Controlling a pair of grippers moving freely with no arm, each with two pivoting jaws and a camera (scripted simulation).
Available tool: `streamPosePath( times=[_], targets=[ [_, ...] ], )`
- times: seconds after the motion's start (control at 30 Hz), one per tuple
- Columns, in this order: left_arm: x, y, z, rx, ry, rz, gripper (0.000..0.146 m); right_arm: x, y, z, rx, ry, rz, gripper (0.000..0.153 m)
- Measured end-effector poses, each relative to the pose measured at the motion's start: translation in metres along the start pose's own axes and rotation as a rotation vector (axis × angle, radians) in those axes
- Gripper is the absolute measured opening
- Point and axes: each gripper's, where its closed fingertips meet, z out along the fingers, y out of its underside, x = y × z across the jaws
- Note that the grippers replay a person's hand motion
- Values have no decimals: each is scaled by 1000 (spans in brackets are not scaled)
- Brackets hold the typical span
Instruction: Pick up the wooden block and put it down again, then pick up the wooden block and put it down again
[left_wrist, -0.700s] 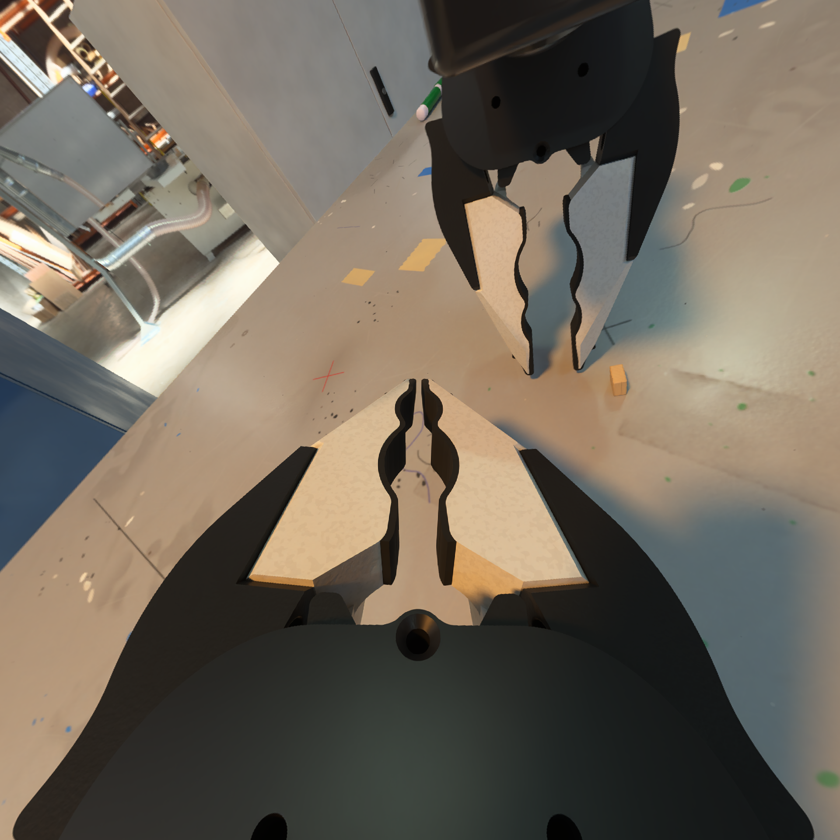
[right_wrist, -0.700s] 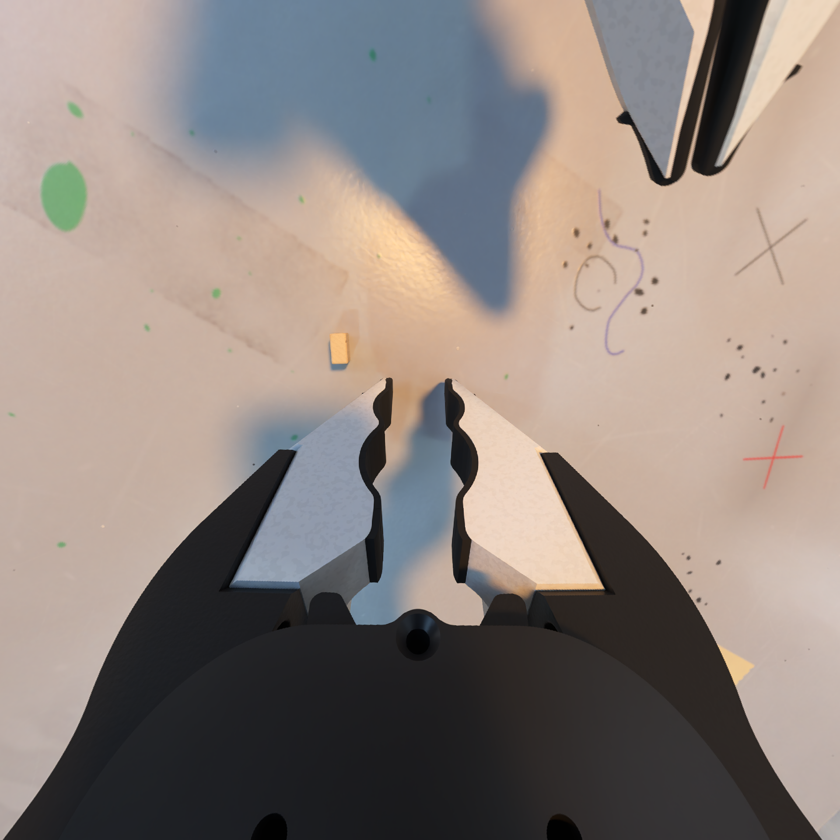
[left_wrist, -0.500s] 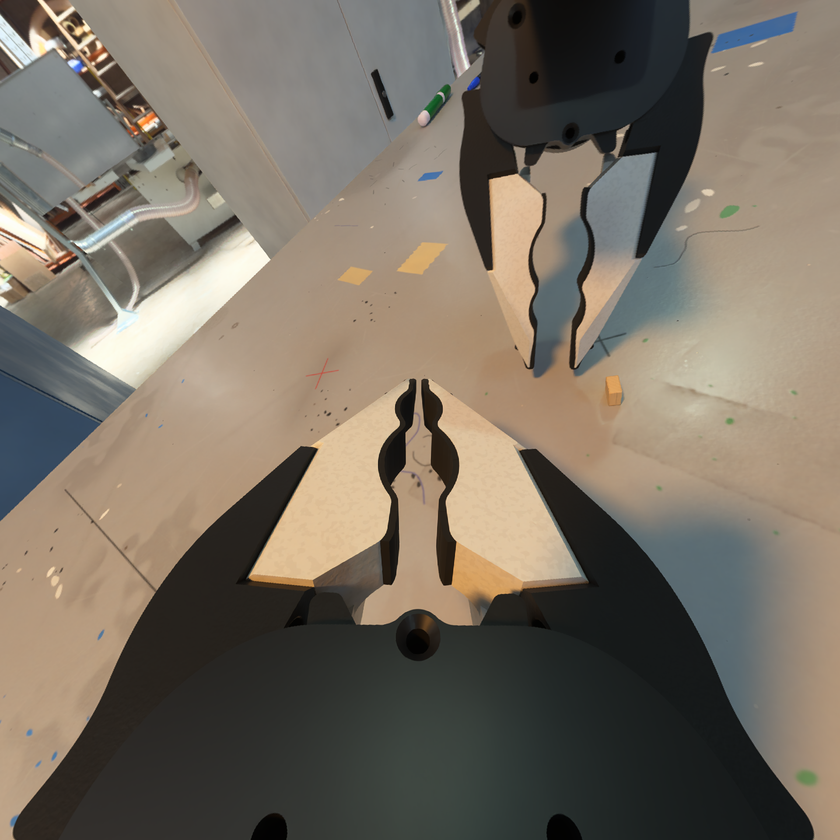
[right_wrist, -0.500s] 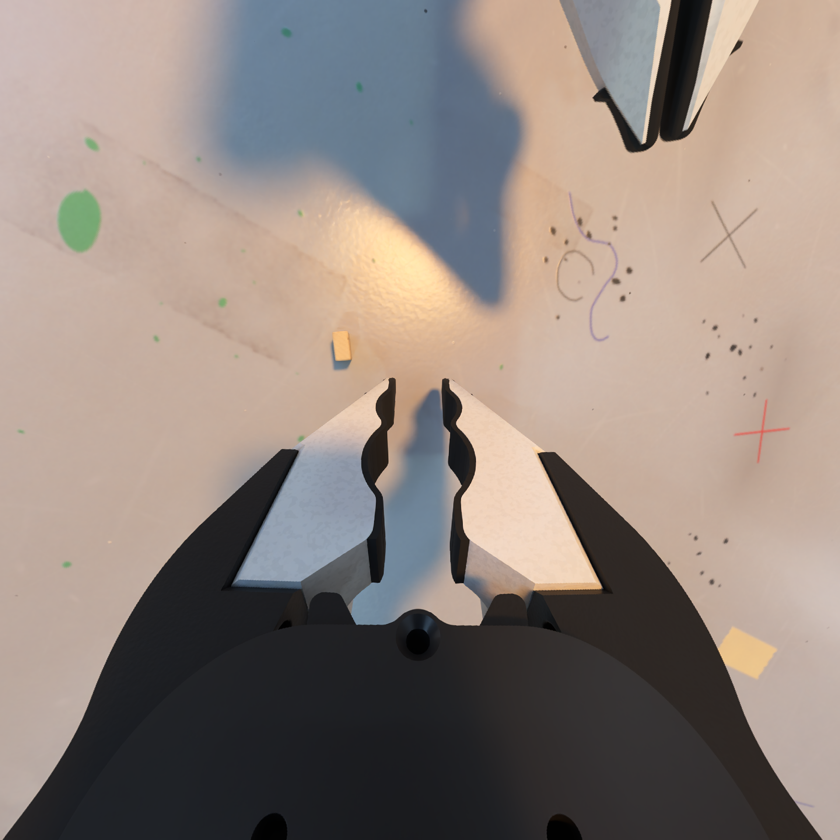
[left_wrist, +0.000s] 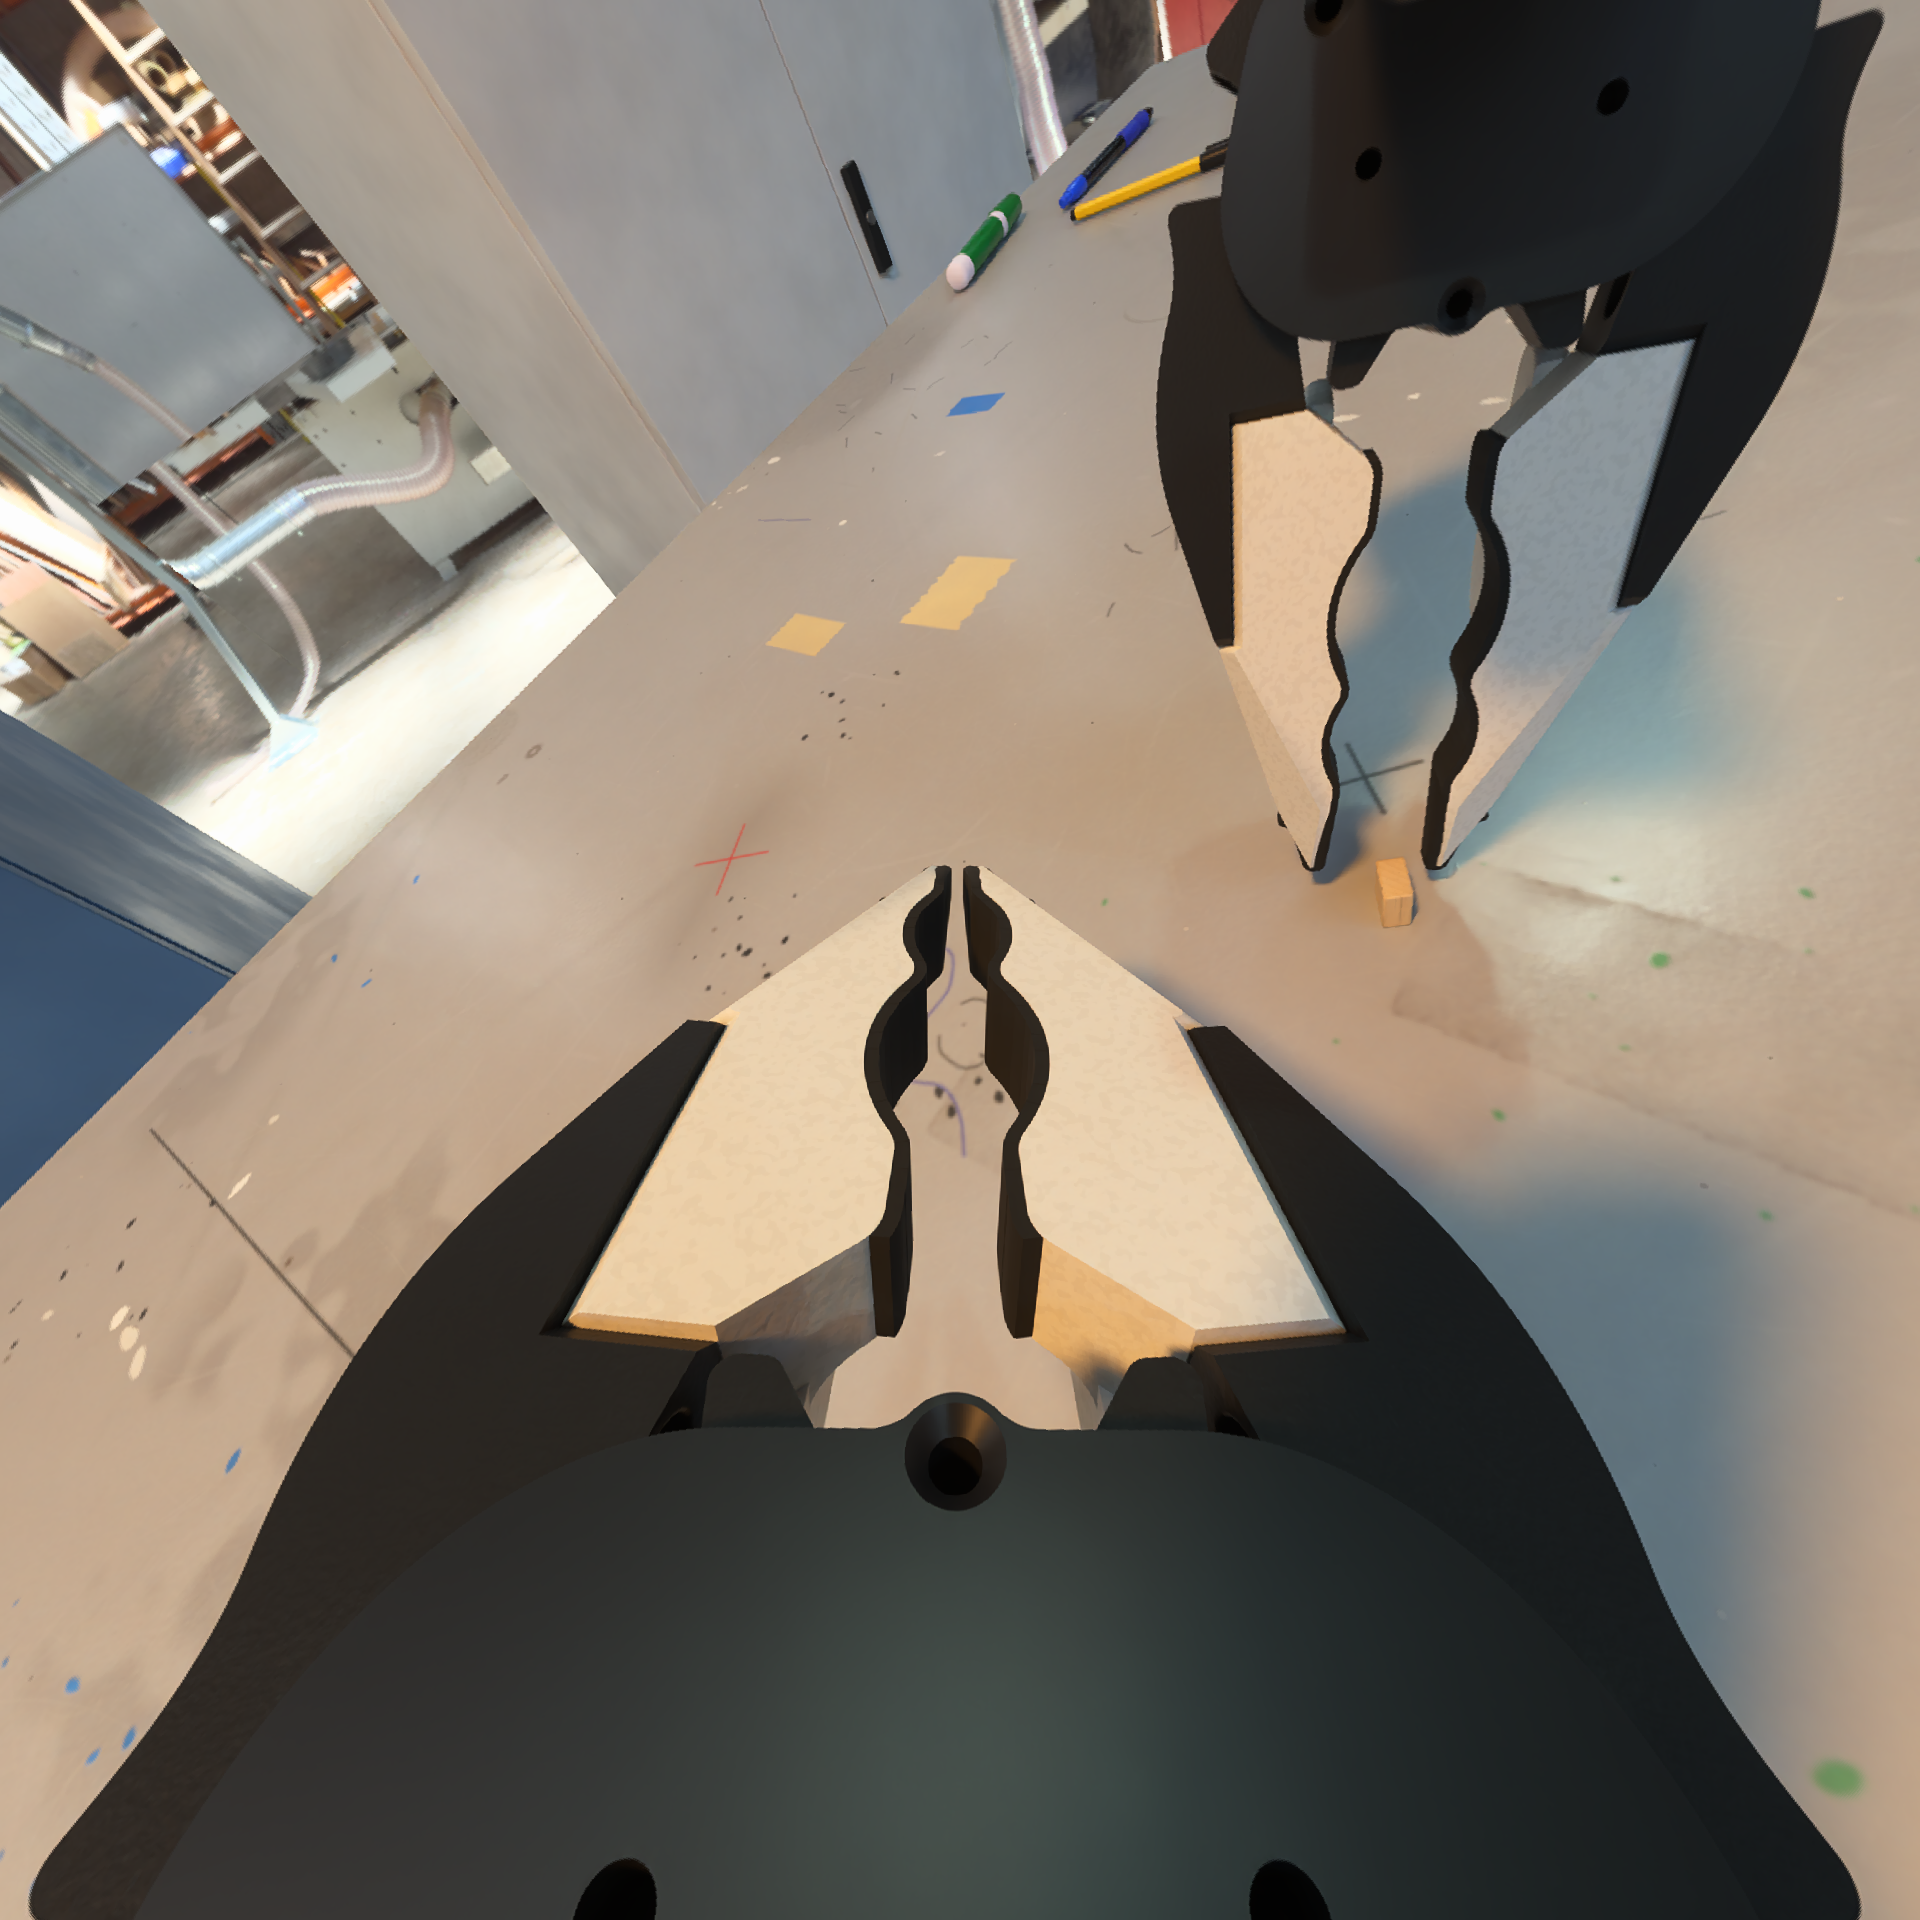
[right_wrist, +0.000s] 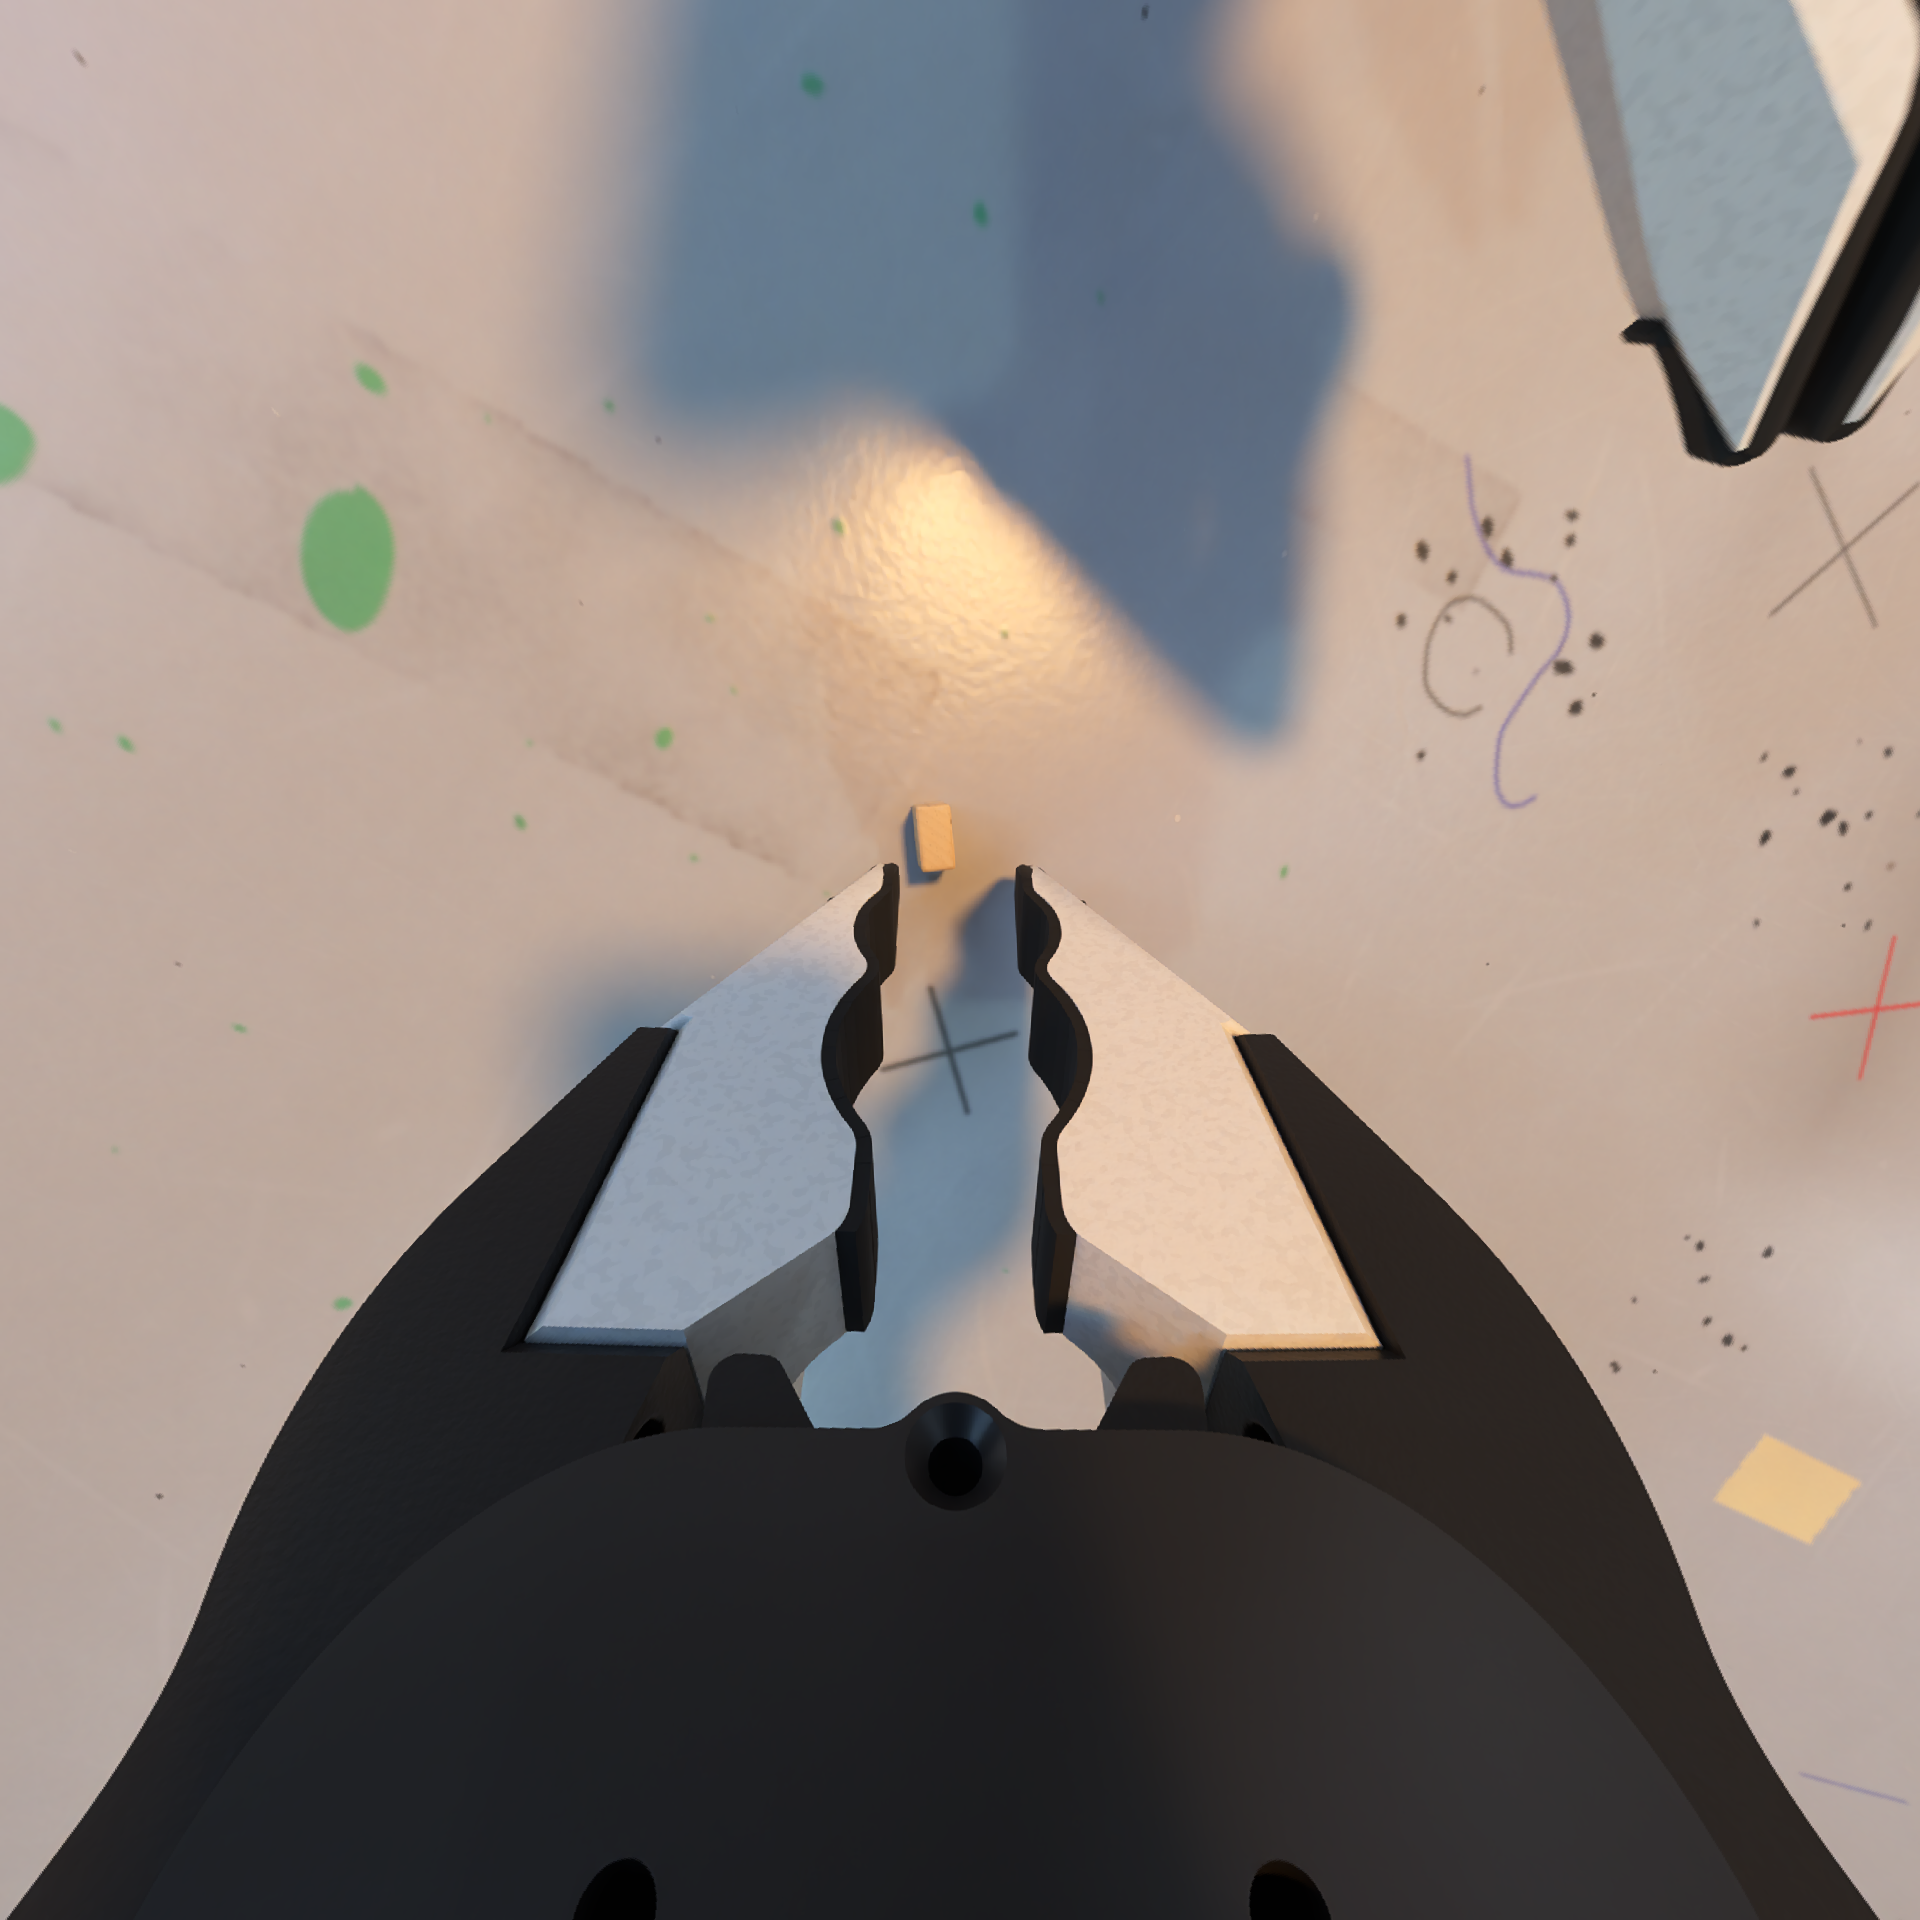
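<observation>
A small wooden block lies on the grey table just beyond my right gripper's fingertips, a little left of their middle. The right gripper is open and empty and points down at the table. In the left wrist view the block sits just in front of the right gripper's open tips, between them. My left gripper is shut and empty, held above the table to the left of the block. It also shows in the right wrist view at the top right.
A green marker, a blue pen and a yellow pen lie at the table's far end. The table edge runs along the left, with a grey cabinet beyond. Yellow tape patches and paint spots mark the table.
My right gripper has moved over to the block, which now lies just past its tips, and has opened a little wider. My left gripper stays shut.
</observation>
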Motion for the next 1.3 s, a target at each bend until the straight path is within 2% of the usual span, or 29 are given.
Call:
streamPosePath(
  times=[0.33,0.83,1.23,1.3],
  targets=[
    [1,0,0,0,4,3,2,-2,-1,4,-41,-2,-60,10],
    [2,1,1,-3,13,-1,2,-5,-4,5,-90,-20,-204,6],
    [1,1,0,-1,18,-22,2,-5,-2,4,-70,-61,-111,6],
    [1,1,0,0,20,-26,2,-3,0,3,-49,-39,-106,14]
  ],
)
